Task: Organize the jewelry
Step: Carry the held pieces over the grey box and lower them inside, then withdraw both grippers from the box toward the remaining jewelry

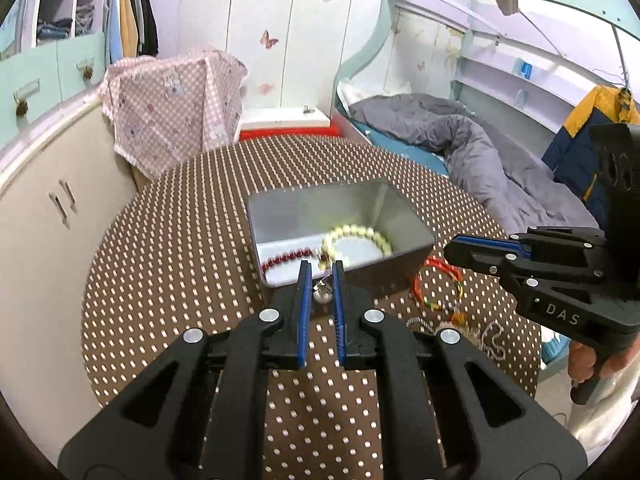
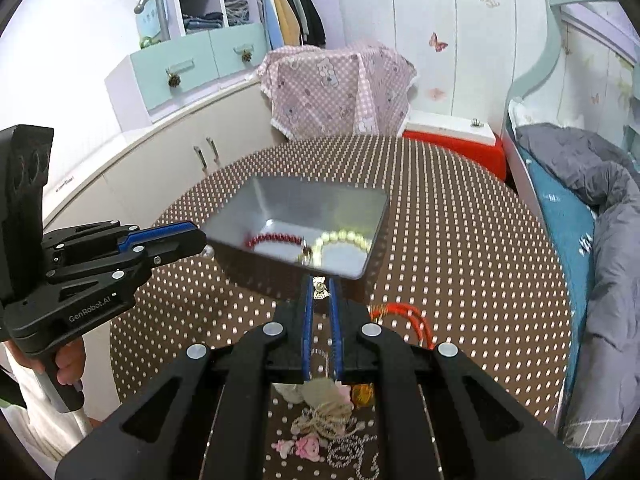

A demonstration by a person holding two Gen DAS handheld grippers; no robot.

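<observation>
Just short of the metal tray's [image 1: 304,210] near wall, pinching a pearl drop [image 1: 322,295] with the left gripper [image 1: 322,267], blue pads pressed onto its fitting and the pearl hanging below the tips. From the right wrist camera, showing as a black tool reaching toward the tray's left corner, with the left hand [image 2: 70,364] wrapped round its handle.

Above the tray's near rim in that same view, clamping a small gold-and-white charm [image 2: 319,284] with the right gripper [image 2: 321,291], squeezed together on it at the very tips.

Inside the tray, lying on its floor: a red bead bracelet [image 1: 286,259] toward the left wall and a cream bead bracelet [image 1: 356,236] just beside it, touching or nearly so; cannot tell which.

Outside the tray, near its right front corner, resting on the dotted brown tablecloth [image 1: 160,264]: a red cord bracelet [image 1: 438,284]. Nearer than that, well apart from the tray, lying loose: a rhinestone chain [image 1: 494,340], blurred, and pink flower pieces [image 2: 306,446].

Beyond the tray, draped over something at the table's far edge: a pink checked cloth [image 1: 172,108].
</observation>
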